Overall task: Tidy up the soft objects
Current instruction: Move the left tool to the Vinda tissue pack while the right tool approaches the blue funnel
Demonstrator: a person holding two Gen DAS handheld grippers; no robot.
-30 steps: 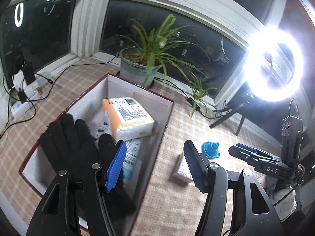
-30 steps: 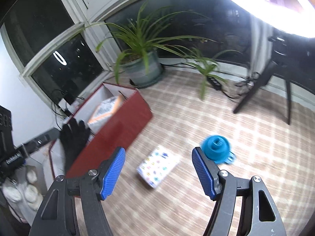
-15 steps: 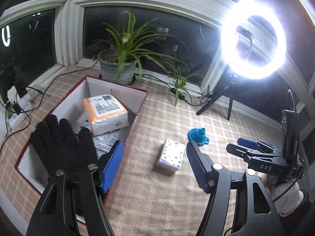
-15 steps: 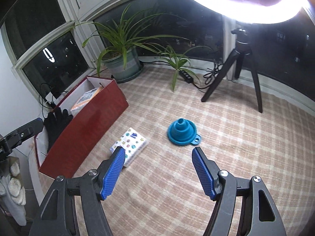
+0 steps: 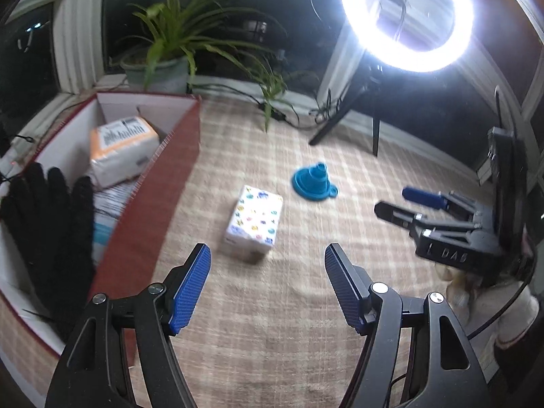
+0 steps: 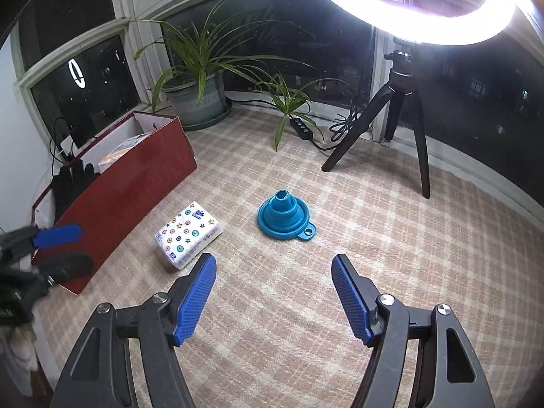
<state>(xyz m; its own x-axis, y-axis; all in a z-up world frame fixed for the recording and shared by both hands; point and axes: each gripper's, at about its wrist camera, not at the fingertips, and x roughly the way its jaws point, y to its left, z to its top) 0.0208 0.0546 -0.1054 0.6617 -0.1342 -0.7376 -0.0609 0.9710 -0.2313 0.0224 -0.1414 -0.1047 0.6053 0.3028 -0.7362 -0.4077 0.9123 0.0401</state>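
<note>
Two grippers, both yours, both with jaws spread and nothing between the ribbed blue pads: left gripper [image 5: 268, 285] has just been widening, right gripper [image 6: 273, 292] hangs over bare checked cloth [image 6: 374, 224]. Your soft target, the tissue pack [image 6: 188, 234], is a squishy white plastic-wrapped brick with coloured dots and stars, lying flat on the cloth just beside the box [image 6: 136, 183], not touching either gripper. A blue logo on it reads maybe "Vinda", too small to be sure. That box is glossy dark red card, white inside, holding a fuzzy black knit glove [image 5: 47, 224] draped at the near end and an orange-and-white tissue pack [image 5: 122, 149] with a barcode label. Ridged teal collapsible funnel [image 6: 285, 216] sits wide end down, right of the dotted pack.
</note>
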